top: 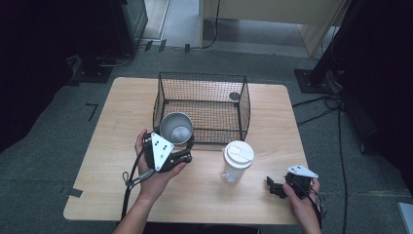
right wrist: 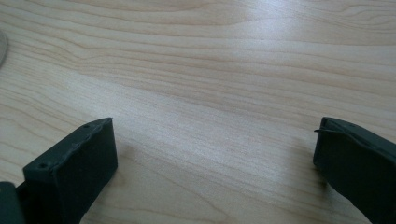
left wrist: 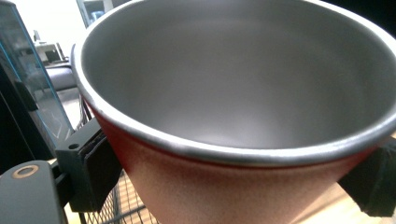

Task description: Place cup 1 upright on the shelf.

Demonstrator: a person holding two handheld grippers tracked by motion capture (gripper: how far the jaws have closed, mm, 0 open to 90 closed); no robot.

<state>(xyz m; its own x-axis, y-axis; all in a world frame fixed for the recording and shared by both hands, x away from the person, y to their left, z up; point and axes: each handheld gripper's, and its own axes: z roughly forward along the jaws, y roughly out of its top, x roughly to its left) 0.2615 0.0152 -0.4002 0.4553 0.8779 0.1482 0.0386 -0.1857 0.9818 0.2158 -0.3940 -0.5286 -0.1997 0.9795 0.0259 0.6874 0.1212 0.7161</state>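
My left gripper (top: 181,144) holds the cup (top: 176,128), fingers (left wrist: 91,170) clamped on its red wall just under the steel rim. Cup is lifted off the counter (top: 107,146), at the near-left corner of the basket (top: 200,105), right against the wire. Mouth is tipped toward the high camera, so the long axis runs from the rim up and back toward me, down to a base pointing away at the basket. In the left gripper view the rim fills the top and I look straight into the bare steel inside. It looks empty.

Risks, as I judge them: the wall tapers, so the pads sit on a slope and the cup could slide out downward if the squeeze eases. The grip is near the rim only, so the cup could also swing or twist between the pads. It is close to the basket edge and could knock the wire if I carry it in too low. Tilted like this, it would land on its side rather than stand.

Middle of the counter: a clear bottle (top: 235,161) with a white lid, upright, just in front of the basket, near the cup's path but apart from it.

My right gripper (top: 273,187) rests low at the near-right edge, fingers (right wrist: 77,163) spread wide, holding nothing, bare wood between them. It is well away from the cup.
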